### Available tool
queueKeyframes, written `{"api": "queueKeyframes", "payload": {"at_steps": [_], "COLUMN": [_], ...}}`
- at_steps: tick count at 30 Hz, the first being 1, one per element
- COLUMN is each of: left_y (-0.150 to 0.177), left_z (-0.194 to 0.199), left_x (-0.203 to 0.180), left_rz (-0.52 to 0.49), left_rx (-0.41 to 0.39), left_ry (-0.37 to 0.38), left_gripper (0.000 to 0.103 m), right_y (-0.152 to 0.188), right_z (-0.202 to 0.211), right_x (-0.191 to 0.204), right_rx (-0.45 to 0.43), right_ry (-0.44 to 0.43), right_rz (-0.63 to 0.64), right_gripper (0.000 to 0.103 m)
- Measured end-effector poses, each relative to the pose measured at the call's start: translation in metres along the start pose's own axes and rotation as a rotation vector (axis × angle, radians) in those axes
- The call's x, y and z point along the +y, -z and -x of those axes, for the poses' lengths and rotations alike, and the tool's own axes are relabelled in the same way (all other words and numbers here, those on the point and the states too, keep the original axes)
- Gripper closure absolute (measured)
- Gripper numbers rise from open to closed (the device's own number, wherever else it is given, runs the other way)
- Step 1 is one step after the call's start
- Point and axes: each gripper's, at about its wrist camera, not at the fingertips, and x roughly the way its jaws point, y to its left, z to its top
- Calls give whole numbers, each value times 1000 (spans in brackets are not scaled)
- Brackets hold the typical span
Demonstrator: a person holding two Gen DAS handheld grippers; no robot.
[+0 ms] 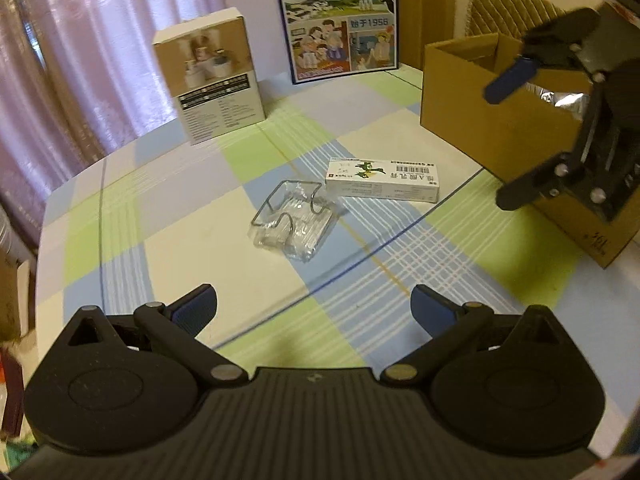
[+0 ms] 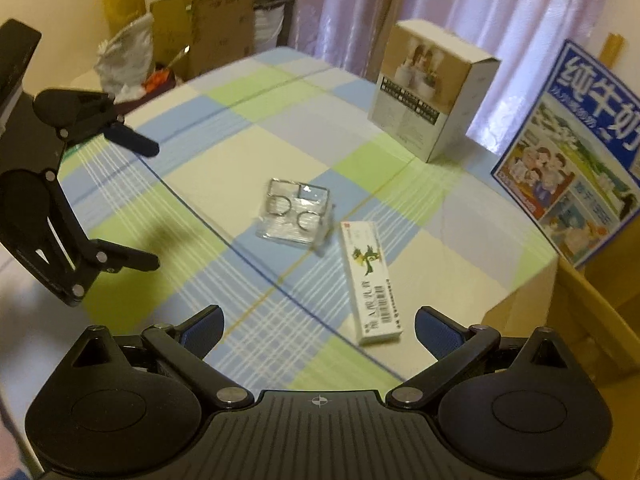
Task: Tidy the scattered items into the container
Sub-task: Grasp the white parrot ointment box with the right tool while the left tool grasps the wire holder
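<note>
Both grippers, left gripper (image 1: 314,308) and right gripper (image 2: 320,330), hovering spread, empty; right approaching ointment box (image 2: 371,282): straddle its narrow width, then cardboard box (image 1: 492,128).

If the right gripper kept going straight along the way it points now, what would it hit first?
Most likely the white medicine box, lying just ahead of the open right gripper and a little toward its right finger. The clear plastic packet with wire rings lies farther on. Depth is uncertain in the fisheye view.
</note>
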Motion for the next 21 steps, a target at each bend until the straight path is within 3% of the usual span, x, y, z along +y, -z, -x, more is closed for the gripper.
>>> {"api": "queueKeyframes", "payload": {"at_steps": [4,9,18,21], "left_y": [-8,-19,-32,-37], "left_z": [-25,-57,-97,-110], "left_x": [5,20,36,39], "left_rz": [-73,-84,-150,-169], "left_rx": [13,33,40,40], "left_ry": [15,65,91,96], "left_gripper": [2,8,12,14], "right_y": [-10,-22,-31,-32], "right_z": [-23,-49,-88,-98], "right_x": [-14,-24,-38,-41], "right_rx": [59,121,200,214], "right_ry": [-18,-19,-27,-25], "right_rz": [33,64,110,123], "right_gripper": [8,10,38,40]}}
